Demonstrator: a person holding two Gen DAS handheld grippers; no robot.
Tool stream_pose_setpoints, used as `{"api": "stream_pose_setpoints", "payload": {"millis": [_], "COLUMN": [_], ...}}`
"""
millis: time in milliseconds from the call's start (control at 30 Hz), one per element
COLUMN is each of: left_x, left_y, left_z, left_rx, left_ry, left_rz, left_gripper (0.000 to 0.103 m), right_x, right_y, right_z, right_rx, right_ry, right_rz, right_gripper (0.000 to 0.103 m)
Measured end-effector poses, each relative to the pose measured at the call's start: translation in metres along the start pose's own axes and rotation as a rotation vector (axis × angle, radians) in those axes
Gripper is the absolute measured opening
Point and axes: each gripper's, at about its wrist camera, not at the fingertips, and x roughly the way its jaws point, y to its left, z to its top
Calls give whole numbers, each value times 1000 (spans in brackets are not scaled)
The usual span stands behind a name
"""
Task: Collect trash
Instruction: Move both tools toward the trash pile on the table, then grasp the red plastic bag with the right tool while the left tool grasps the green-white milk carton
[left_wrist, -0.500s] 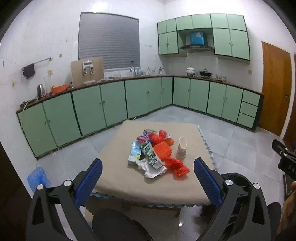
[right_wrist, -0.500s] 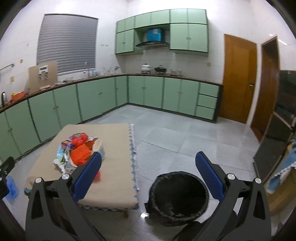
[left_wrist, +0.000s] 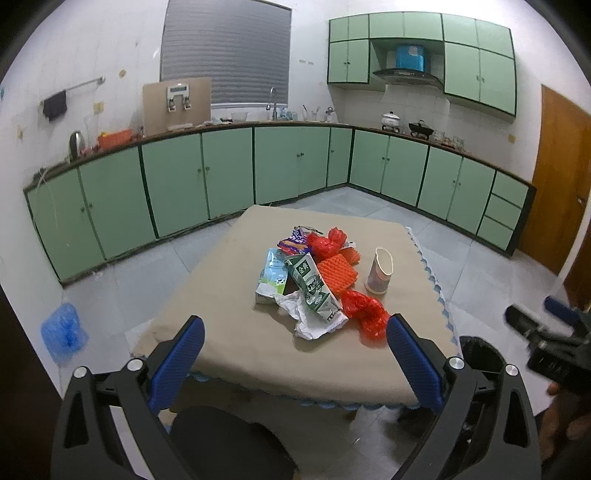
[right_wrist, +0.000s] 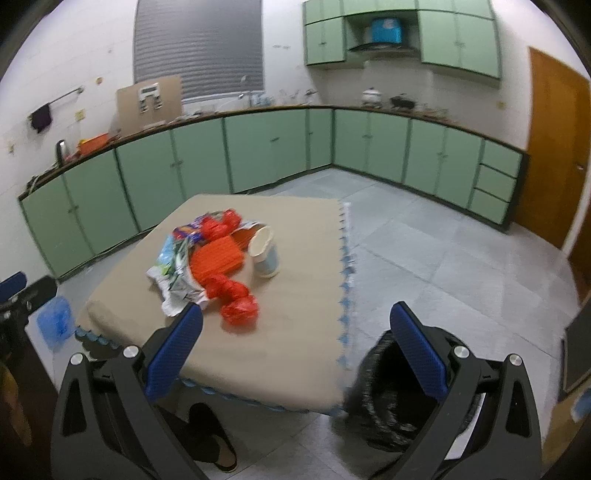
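A pile of trash lies on a low table (left_wrist: 236, 332) with a beige cloth: a green milk carton (left_wrist: 312, 286), a blue-white carton (left_wrist: 272, 275), an orange foam pad (left_wrist: 337, 274), red plastic bags (left_wrist: 364, 312), crumpled white paper (left_wrist: 310, 321) and a paper cup (left_wrist: 380, 271). My left gripper (left_wrist: 295, 365) is open and empty, in front of the table's near edge. My right gripper (right_wrist: 295, 350) is open and empty, over the table's near right corner; the pile (right_wrist: 210, 266) lies ahead on its left. A bin with a black bag (right_wrist: 391, 402) stands on the floor right of the table.
Green cabinets (left_wrist: 177, 181) run along the back and right walls. A wooden door (left_wrist: 554, 177) is at the right. A blue bag (left_wrist: 64, 330) lies on the floor left of the table. A black slipper (right_wrist: 210, 432) shows below the table edge.
Both grippers have moved closer to the table. The right gripper has swung left, so the table and pile now sit more centrally in its view.
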Motion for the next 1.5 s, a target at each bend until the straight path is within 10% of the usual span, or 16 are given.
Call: {"api": "stream_pose_setpoints", "payload": {"millis": [667,1200,1500], "left_x": [93,163,188], "left_y": [-3,6,-10], "left_z": [-19,-34,-34], "left_rx": [47,19,23], "left_ry": [27,35,50], "left_rz": [-13,-54,-85], "left_gripper": [88,88,87], "right_x": [134,213,230], "right_y": [26,36,34], "right_z": [-21,-35,-40], "right_rx": [-61,-75,-86], "right_ry": [157,236,281], "right_rz": [155,188,219], "right_gripper": [62,60,21]}}
